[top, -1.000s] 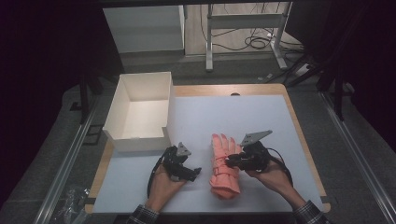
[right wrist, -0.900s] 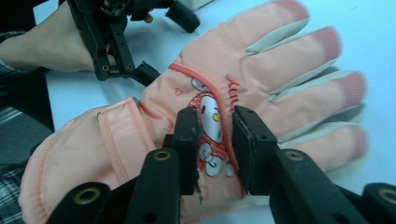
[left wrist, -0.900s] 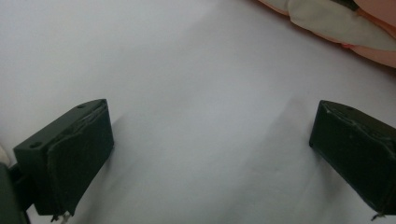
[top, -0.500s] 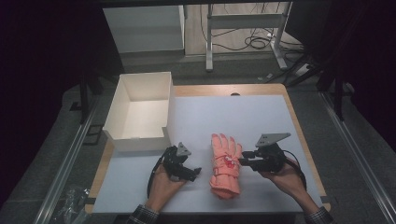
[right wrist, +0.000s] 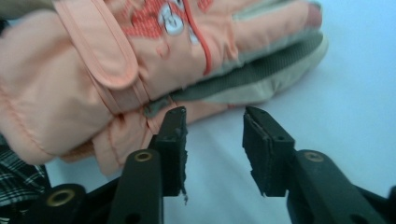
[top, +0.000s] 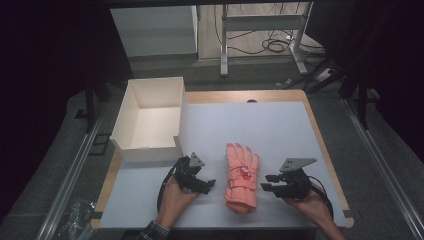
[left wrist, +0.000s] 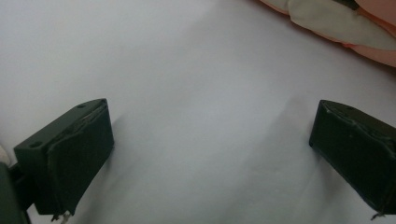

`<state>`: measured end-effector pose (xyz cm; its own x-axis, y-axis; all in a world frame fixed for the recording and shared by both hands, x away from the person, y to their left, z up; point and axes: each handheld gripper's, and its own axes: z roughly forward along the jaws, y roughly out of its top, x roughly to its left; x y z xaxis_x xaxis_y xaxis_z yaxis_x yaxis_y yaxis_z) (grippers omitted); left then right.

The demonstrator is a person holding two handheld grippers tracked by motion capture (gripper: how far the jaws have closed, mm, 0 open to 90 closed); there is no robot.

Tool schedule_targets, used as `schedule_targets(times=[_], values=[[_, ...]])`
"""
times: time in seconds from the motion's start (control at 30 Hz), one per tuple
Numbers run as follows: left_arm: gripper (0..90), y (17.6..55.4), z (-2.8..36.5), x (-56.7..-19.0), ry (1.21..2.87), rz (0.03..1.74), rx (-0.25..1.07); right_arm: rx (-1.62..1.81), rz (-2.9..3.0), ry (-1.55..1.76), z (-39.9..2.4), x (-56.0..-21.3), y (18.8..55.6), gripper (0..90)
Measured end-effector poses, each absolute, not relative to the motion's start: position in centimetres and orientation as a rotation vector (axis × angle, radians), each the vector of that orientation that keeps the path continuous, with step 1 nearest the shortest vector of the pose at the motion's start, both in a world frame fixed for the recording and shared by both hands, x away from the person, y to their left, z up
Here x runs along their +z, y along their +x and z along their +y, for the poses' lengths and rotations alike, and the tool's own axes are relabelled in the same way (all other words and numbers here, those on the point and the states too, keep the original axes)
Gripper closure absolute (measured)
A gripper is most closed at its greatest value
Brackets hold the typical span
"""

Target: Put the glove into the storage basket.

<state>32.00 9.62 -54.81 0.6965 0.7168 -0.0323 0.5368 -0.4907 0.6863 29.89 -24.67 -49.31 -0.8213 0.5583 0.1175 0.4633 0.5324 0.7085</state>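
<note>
Right tongs (top: pixel 267 182) have just been opening and now sit partly apart with nothing between them, just beside the pink glove (top: pixel 242 176) lying flat mid-surface (top: pixel 280 125). Left tongs (top: pixel 209 184) gape wide over bare surface on the glove's other side. Looks like the regrip stage; next both need to pinch the glove's edges, probably heading for the white box (top: pixel 150 152).
</note>
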Motion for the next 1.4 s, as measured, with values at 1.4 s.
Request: schedule_targets(times=[1.4], values=[[4.9,30.1,15.6,-54.2,2.204,1.039,0.366,1.205,2.672,0.816,-17.9,-53.3,28.3,88.7]])
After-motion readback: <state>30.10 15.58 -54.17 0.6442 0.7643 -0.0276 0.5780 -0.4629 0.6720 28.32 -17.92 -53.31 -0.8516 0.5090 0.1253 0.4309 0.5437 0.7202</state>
